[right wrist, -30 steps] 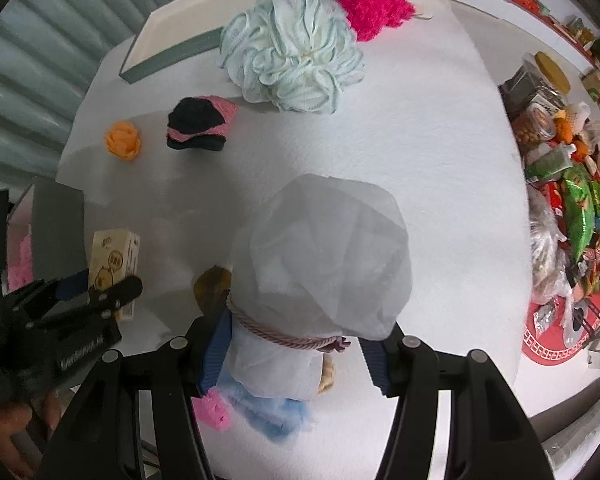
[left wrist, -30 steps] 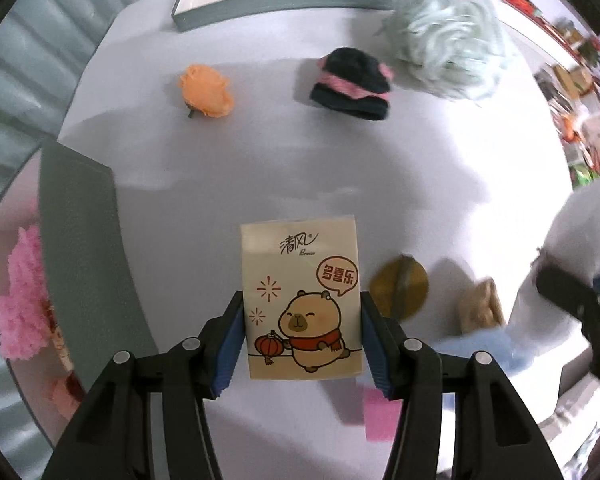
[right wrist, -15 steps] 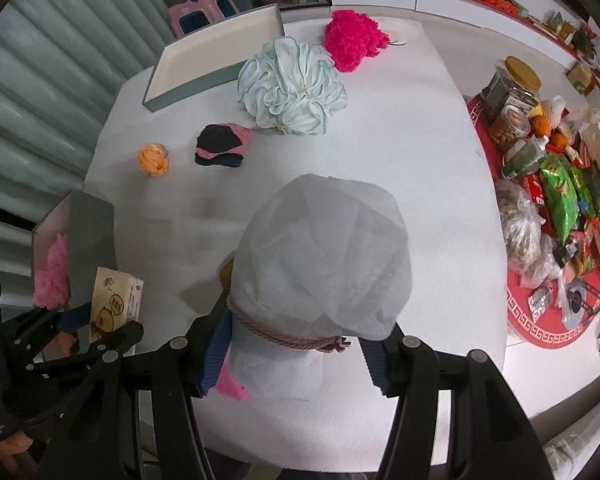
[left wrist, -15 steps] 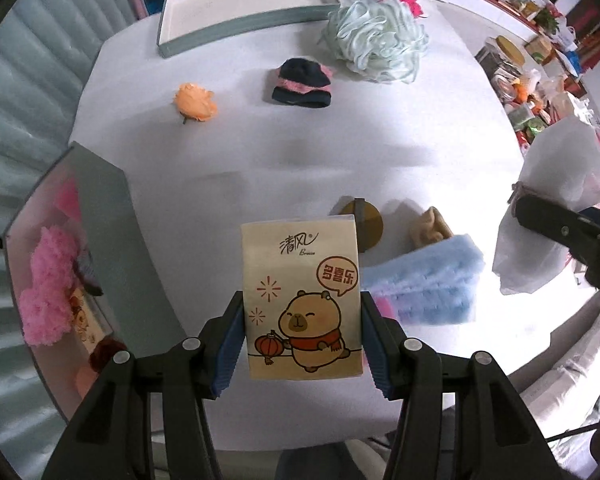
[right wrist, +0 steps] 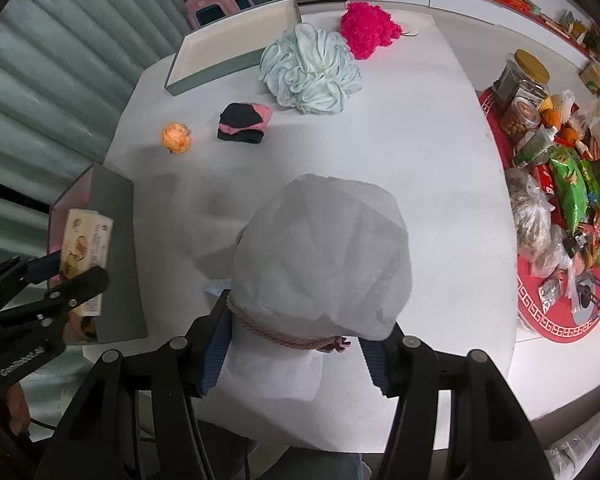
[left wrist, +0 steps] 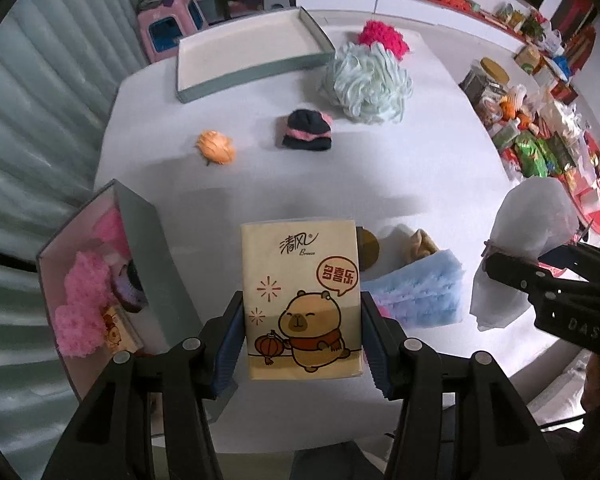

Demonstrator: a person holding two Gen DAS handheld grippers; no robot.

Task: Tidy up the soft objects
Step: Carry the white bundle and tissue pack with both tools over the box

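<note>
Tissue pack (left wrist: pixel 300 300) is pinched upright in the left gripper (left wrist: pixel 302 344), the grey box (left wrist: pixel 156 248) just left of it (already half full); right gripper (right wrist: pixel 296 348) clamps 1 white pouch (right wrist: pixel 320 256). Swing left, release low.

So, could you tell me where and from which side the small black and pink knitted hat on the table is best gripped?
Probably from straight above, closing across the hat at its rounded black crown. It lies flat on the table, low and soft, so the sides offer little height; the domed top bunches easily. The orange flower and mint pouf lie apart, leaving room.
</note>
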